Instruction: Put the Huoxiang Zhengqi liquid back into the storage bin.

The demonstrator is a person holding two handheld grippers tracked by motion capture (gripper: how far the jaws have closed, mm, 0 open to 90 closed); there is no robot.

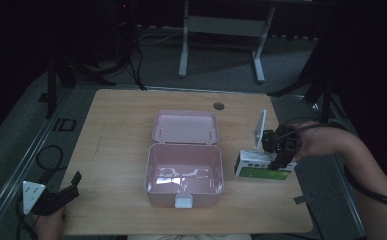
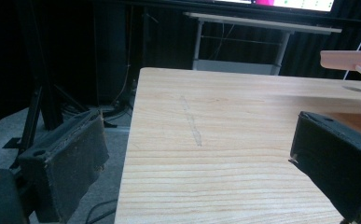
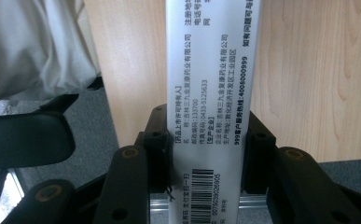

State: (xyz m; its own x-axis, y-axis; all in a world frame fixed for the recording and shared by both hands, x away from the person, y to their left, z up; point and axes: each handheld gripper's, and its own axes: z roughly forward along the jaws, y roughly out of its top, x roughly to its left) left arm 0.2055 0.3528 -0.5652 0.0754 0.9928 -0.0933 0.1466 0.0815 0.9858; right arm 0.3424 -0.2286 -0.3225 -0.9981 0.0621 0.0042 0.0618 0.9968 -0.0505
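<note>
A white-and-green medicine carton (image 3: pixel 211 93) is clamped between the jaws of the right gripper (image 1: pixel 281 156) beside the open pink box (image 1: pixel 184 175) on the table (image 1: pixel 116 150); left gripper (image 2: pixel 201 172) jaws are held apart, empty.

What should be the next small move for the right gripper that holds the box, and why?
Probably carry the white and green box leftward over the open pink container. The right gripper is shut on the box at the table's right edge, the container's lid is folded back, and its inside looks empty. The left gripper rests open, far away.
</note>
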